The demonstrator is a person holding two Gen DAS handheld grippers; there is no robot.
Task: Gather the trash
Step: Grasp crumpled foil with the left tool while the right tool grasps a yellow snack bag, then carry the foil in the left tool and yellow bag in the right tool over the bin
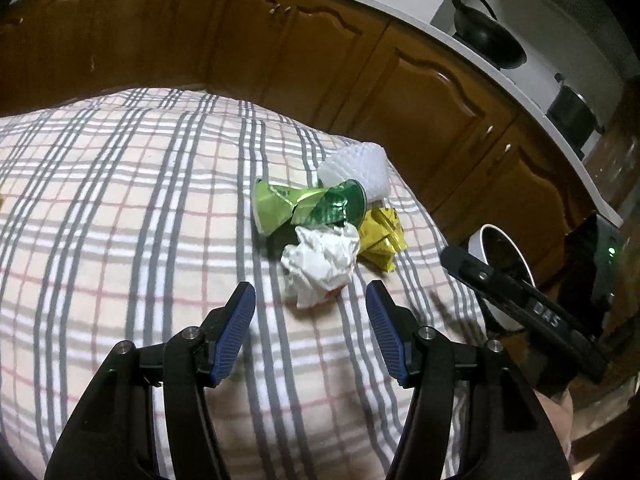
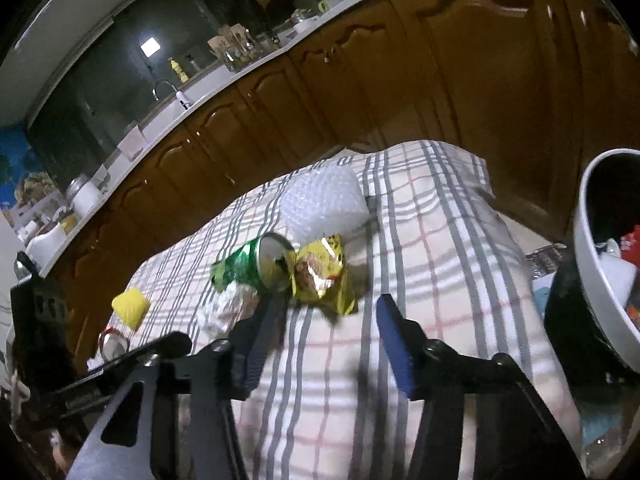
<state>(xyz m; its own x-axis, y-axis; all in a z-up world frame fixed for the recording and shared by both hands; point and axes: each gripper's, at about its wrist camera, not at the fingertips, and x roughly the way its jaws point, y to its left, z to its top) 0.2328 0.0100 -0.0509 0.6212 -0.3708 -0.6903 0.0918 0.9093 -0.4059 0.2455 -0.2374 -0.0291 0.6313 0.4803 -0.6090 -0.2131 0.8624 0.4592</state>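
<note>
A pile of trash lies on the plaid tablecloth (image 1: pixel 120 200): a crumpled white paper (image 1: pixel 320 260), a crushed green can (image 1: pixel 308 208), a yellow wrapper (image 1: pixel 380 236) and a wad of bubble wrap (image 1: pixel 360 168). My left gripper (image 1: pixel 311 300) is open and empty, just short of the white paper. My right gripper (image 2: pixel 326 312) is open and empty, close in front of the yellow wrapper (image 2: pixel 324 276); the green can (image 2: pixel 256 264) and bubble wrap (image 2: pixel 320 204) lie behind it. A white bin (image 2: pixel 592 264) holding trash stands at the right.
The white bin (image 1: pixel 504 264) also shows at the right of the left wrist view, behind the other gripper's arm (image 1: pixel 520 300). A small yellow object (image 2: pixel 130 306) and a can end (image 2: pixel 114 344) lie at the table's left. Brown kitchen cabinets (image 1: pixel 280 48) stand behind.
</note>
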